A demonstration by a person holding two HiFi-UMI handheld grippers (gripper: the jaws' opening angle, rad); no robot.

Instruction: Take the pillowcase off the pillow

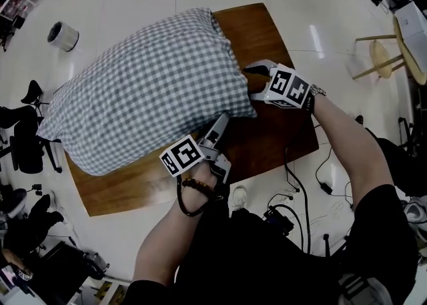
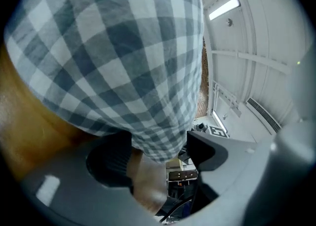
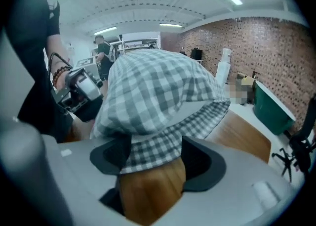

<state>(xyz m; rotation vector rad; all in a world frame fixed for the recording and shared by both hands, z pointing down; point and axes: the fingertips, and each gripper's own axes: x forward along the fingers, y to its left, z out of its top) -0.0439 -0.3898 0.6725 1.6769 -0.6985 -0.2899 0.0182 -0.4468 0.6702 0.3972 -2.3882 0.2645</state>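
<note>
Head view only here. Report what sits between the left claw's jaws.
Observer: The left claw stands open; a corner of the checked pillowcase hangs between its jaws.
Operator: Now the right one.
Observer: The right claw has the pillowcase's loose hem lying across its gap, over the wooden table.
Operator: Say whether that hem is clamped.
Observer: No, its pads stand apart on either side, so that claw is open too.
</note>
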